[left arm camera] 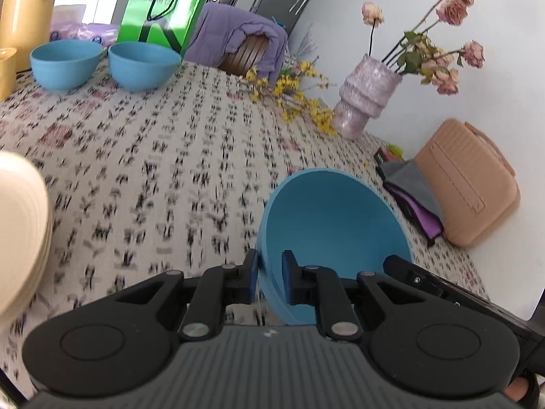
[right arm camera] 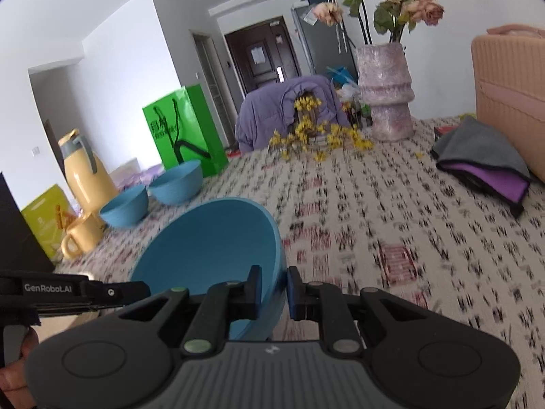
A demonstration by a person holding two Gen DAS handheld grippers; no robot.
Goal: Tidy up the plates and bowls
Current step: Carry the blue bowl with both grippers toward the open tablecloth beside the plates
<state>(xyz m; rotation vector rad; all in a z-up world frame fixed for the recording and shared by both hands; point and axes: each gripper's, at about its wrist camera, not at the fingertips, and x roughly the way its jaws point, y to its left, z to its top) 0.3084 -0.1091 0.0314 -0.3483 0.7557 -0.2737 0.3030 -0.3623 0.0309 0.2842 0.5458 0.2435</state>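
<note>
1. Three blue bowls: one near (left arm camera: 333,225), held up off the table, and two far left, side by side (left arm camera: 66,64) (left arm camera: 144,64).
2. One stack of cream plates (left arm camera: 20,228), near left.
3. One yellow mug (right arm camera: 81,235).
4. One vase (left arm camera: 364,97).

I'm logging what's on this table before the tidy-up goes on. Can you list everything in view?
held bowl: 1, blue, gripped at opposite sides of its rim, above the tablecloth
bowls: 2, blue, side by side at the far edge
plates: stack, cream, left edge of the left view
jug: 1, yellow, behind the bowls
mug: 1, yellow, beside the jug
bag: 1, green, far edge
vase: 1, pinkish, holding dried roses
yellow sprigs: loose, beside the vase
case: 1, peach, by the wall
cloths: folded, grey and purple
tablecloth: patterned
left gripper: shut on the bowl's rim
right gripper: shut on the bowl's rim
</note>
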